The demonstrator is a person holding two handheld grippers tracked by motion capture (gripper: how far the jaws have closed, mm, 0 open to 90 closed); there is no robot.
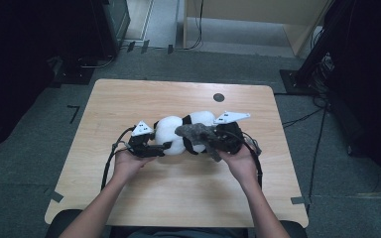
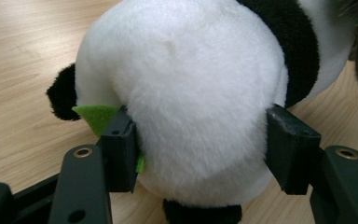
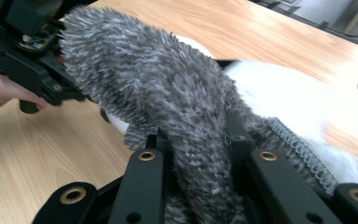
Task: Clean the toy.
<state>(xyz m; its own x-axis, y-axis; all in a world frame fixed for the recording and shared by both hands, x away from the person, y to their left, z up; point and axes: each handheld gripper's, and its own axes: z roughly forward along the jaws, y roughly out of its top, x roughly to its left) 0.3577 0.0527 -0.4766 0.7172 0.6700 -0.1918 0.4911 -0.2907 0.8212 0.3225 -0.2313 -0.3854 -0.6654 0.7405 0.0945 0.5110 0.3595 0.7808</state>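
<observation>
A black-and-white plush panda point(image 1: 171, 131) lies mid-table. My left gripper point(image 1: 156, 148) comes at it from the left. In the left gripper view its pads press into both sides of the panda's round white body point(image 2: 191, 84), so the left gripper point(image 2: 200, 149) is shut on it. A green felt scrap point(image 2: 95, 116) pokes out by the left pad. My right gripper point(image 1: 217, 139) holds a grey fuzzy knit piece point(image 1: 193, 131) raised over the panda's right part. In the right gripper view the fuzzy piece point(image 3: 158, 88) runs between the jaws of the right gripper point(image 3: 196, 144), which are shut on it.
The wooden table point(image 1: 129, 99) has a dark round hole point(image 1: 219, 97) near its far edge. Black cables trail from both grippers toward the person's forearms. Dark equipment stands and cables point(image 1: 317, 74) sit on the grey floor around the table.
</observation>
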